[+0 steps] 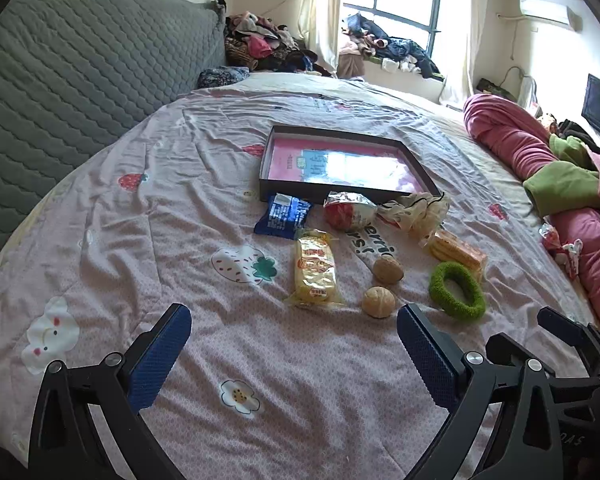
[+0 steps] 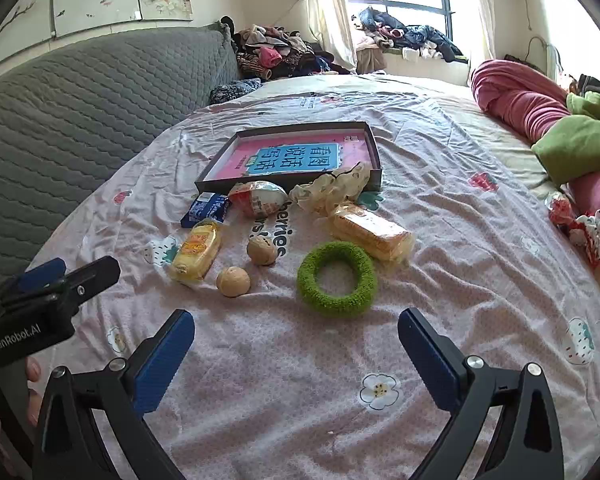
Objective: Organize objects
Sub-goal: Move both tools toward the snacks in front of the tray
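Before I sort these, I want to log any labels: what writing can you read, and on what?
"GenRobot.AI": on the left claw's black body.
"看图说话", seen upside down: on the blue panel of the pink sheet in the dark tray.
"berries", with a cut-off line below: printed on the bedsheet.
Blue packet, yellow packet, red-and-white packet: print too blurred to read.
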{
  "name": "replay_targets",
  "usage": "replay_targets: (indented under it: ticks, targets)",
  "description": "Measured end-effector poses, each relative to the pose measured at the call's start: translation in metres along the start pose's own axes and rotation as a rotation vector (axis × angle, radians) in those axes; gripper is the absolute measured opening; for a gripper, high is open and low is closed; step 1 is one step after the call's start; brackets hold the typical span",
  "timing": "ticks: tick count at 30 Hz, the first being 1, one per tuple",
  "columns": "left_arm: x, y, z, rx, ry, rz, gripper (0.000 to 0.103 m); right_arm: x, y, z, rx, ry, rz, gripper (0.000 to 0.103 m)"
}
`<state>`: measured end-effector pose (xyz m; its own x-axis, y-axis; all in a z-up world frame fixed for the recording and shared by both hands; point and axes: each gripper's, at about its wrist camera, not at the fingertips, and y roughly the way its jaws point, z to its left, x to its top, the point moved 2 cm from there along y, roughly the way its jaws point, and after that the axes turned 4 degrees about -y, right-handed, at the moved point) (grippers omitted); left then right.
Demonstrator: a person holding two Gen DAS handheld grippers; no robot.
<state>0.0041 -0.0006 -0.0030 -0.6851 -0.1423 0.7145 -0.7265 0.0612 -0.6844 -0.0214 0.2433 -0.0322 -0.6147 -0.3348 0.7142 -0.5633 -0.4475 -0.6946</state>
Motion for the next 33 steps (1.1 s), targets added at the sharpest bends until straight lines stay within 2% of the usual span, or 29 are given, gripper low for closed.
replay_targets:
  ticks: [7,33]
  targets:
    - [-0.002,-0.003,0.001,0.021,0.003,-0.013,0.102,0.001,-0.003,-0.001,0.001,-0.002,0.001,0.103]
    - [0.013,-0.017,0.007,0.016,-0.019,-0.022,0.102,0.018,-0.029,0.016,0.007,-0.033,-0.036,0.103]
